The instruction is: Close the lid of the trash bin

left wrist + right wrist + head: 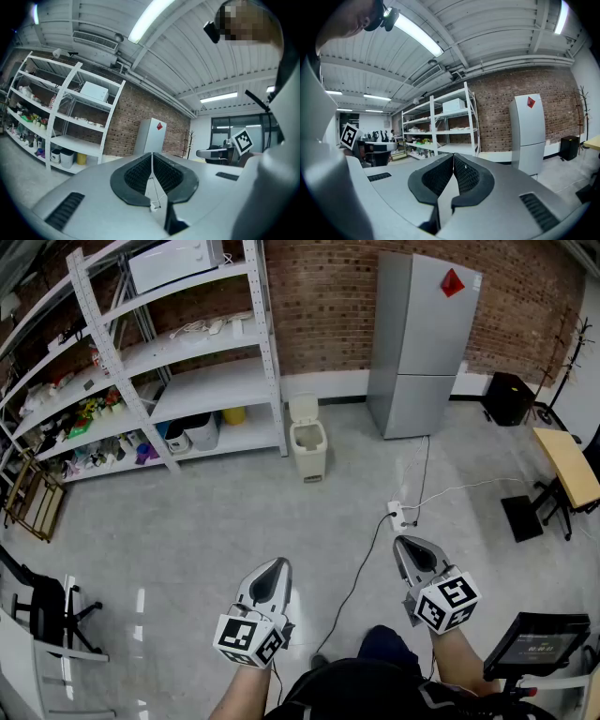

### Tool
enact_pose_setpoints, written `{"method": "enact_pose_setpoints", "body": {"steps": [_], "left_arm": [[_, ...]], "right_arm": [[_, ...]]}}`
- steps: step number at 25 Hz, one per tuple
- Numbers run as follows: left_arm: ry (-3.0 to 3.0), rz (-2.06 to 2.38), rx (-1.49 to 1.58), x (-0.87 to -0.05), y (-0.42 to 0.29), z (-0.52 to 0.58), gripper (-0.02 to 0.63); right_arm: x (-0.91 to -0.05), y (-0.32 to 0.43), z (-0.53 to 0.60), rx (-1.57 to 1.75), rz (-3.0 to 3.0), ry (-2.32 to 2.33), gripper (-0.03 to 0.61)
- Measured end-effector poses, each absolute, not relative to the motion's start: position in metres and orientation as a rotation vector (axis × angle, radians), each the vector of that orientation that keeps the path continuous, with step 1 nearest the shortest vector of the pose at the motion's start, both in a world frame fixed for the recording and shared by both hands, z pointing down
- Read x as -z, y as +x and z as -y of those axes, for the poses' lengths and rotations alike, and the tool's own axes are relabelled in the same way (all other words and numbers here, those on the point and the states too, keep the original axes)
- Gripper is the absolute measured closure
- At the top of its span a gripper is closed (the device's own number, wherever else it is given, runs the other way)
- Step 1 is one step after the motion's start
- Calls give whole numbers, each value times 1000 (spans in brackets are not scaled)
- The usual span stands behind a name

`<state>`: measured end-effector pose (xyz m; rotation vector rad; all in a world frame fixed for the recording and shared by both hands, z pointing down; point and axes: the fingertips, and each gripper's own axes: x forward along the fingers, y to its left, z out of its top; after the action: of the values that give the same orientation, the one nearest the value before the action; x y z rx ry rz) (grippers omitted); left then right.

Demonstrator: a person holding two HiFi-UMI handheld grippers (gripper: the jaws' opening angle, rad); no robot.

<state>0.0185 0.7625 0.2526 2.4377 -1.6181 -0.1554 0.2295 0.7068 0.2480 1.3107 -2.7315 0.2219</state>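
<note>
1. Left gripper [277,565]: jaws pressed together at the tips, nothing between them. It's held low over the floor [234,521] and points forward.
2. Right gripper [409,543]: same, jaws tip to tip and empty. It sits slightly further forward than the left one in the head view.
3. Trash bin [308,449]: pale, standing on the floor by the brick wall [319,306], between the white shelf rack [178,362] and the grey fridge [422,343]. Just beside the rack's end post.
4. Lid [302,409]: up, standing roughly vertical behind the bin opening. Not closed.
5. Bin is well apart from both grippers; neither touches it.
6. Power strip [397,514] lies on the floor ahead of the right gripper, with a cable [356,582] running back toward the person.
7. Wooden worktop [567,465] at the right edge.
8. The bin can't be picked out in the left gripper view or the right gripper view; both show the rack and fridge.
</note>
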Motion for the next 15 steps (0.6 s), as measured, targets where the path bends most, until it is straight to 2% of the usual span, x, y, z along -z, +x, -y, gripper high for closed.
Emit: {"method": "enact_pose_setpoints", "body": {"steps": [6, 15], "left_arm": [[2441, 1635, 169, -256, 9, -696, 614], [2432, 1669, 148, -242, 15, -522, 614]], "right_arm": [[-255, 214, -642, -229, 2761, 1273, 571], [-249, 213, -458, -239, 2844, 1219, 571]]}}
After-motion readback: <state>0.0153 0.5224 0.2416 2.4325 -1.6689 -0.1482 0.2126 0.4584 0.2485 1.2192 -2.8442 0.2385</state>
